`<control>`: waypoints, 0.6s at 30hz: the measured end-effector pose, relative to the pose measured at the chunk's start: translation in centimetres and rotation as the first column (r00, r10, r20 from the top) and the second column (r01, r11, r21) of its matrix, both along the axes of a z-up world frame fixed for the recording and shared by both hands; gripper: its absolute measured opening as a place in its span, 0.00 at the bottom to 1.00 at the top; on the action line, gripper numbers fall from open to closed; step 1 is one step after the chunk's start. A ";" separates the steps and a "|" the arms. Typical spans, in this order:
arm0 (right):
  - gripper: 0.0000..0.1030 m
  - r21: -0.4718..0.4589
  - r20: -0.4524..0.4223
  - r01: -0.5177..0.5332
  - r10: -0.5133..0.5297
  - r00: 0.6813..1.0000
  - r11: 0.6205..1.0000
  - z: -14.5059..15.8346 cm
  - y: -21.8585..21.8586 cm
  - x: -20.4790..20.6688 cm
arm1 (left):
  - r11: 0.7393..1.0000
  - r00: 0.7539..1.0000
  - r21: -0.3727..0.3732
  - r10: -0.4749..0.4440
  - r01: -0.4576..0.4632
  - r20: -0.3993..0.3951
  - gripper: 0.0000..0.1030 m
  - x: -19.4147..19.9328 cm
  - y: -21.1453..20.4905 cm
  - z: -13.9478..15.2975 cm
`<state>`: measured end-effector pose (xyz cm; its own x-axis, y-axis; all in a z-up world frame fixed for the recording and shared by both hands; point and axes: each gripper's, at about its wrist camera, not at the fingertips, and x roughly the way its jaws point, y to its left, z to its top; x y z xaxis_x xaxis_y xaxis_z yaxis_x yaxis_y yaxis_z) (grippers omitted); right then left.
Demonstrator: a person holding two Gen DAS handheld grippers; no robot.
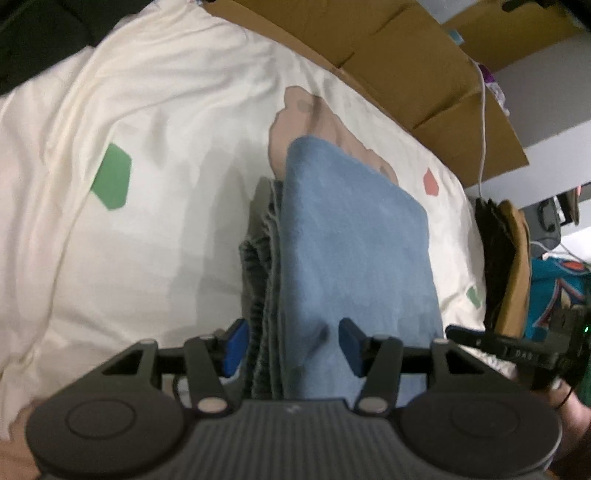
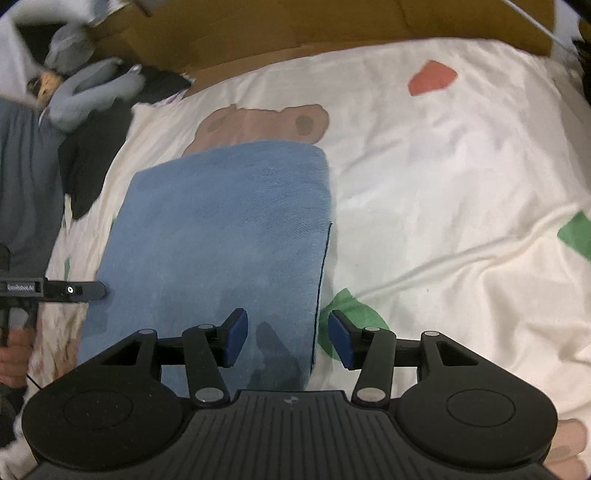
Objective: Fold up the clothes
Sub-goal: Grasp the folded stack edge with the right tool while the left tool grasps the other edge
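A blue garment (image 1: pixel 351 240) (image 2: pixel 221 229) lies folded into a thick rectangle on a cream bed sheet (image 1: pixel 166 92) (image 2: pixel 443 184) printed with a bear and coloured patches. Grey ribbed layers (image 1: pixel 258 288) show along its left side in the left wrist view. My left gripper (image 1: pixel 293 343) stands open over the garment's near left edge, its blue pads either side of the fold without pressing it. My right gripper (image 2: pixel 288 338) is open as well, straddling the near right edge, one pad over the cloth and one over the sheet. Each gripper's body shows at the edge of the other view (image 1: pixel 517 354) (image 2: pixel 55 290).
Cardboard boxes (image 1: pixel 406 55) (image 2: pixel 295 29) line the far side of the bed. A grey plush toy (image 2: pixel 85 88) and dark clothes (image 2: pixel 96 147) lie at the far left. A white cable (image 1: pixel 482 129) hangs by the boxes; dark and brown cloth (image 1: pixel 506 258) sits at the bed's right edge.
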<state>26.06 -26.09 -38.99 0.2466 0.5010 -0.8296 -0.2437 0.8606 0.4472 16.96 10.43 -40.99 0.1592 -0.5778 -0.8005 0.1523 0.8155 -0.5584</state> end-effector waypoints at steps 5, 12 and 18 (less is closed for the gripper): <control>0.54 0.019 -0.020 0.030 -0.030 0.999 0.999 -1.0 -0.2 0.9 | 0.999 0.999 -0.050 0.012 -0.014 -0.050 0.58 1.9 0.3 -1.8; 0.54 0.060 -0.008 0.056 -0.056 0.998 0.997 -1.3 0.2 2.1 | 0.992 0.997 -0.122 0.024 -0.033 -0.077 0.64 2.6 0.8 -3.2; 0.54 0.106 -0.046 0.104 -0.100 0.994 0.989 -2.6 -0.1 2.8 | 0.982 0.992 -0.178 0.039 -0.061 -0.123 0.70 3.2 0.6 -4.5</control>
